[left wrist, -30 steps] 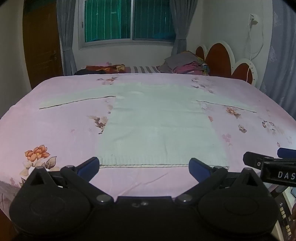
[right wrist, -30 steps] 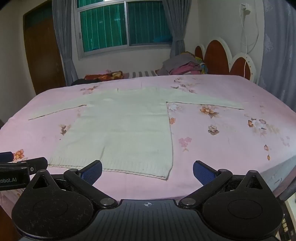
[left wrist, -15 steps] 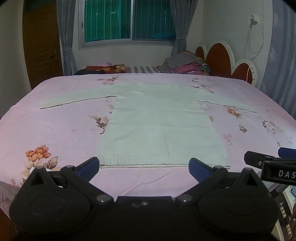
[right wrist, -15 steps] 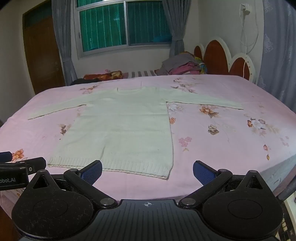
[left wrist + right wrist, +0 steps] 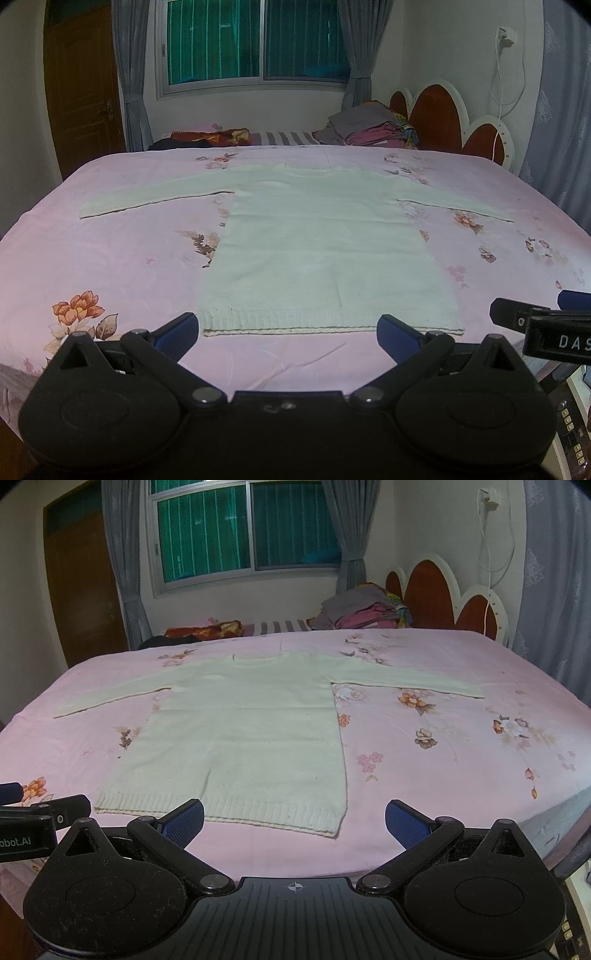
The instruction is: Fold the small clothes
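Pink bed [image 5: 110,258] holds flat sweater [image 5: 325,251]; left gripper [image 5: 288,332], right gripper [image 5: 294,819] hover level, jaws wide.

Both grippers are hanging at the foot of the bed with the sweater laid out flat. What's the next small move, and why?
Probably send the left gripper forward and left to the left sleeve. The white sweater lies flat and unfolded on the pink sheet, sleeves spread wide, and both the left and the right gripper are open and empty, short of the hem. Folding a sleeve inward looks like the natural first step.
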### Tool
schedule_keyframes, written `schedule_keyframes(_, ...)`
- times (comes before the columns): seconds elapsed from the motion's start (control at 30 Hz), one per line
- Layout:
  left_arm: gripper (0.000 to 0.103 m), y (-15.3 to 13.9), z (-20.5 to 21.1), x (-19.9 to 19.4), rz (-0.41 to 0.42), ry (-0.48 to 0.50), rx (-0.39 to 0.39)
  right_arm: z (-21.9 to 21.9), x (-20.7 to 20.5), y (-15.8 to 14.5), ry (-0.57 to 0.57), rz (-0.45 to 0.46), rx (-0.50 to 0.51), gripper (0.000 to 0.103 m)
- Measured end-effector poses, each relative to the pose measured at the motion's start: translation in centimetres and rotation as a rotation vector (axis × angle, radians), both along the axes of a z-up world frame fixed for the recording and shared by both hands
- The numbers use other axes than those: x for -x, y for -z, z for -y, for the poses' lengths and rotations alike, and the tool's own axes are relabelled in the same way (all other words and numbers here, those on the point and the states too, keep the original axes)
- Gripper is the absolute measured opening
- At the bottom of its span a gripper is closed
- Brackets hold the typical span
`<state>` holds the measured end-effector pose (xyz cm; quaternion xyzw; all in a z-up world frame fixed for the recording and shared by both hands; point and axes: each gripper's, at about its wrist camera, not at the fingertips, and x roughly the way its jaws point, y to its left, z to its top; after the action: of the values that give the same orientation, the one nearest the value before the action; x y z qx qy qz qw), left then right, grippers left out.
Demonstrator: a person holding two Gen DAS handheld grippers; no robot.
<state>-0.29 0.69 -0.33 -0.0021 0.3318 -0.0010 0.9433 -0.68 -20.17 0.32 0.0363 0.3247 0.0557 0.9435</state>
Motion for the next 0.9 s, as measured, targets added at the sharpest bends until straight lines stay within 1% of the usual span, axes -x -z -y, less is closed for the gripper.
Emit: schedule_keyframes(0.9,0.102,-0.08,-0.04,-0.30,0.002,0.000,-0.007,0.02,-0.28,-0.11,-0.001,-0.001,0.006,0.103)
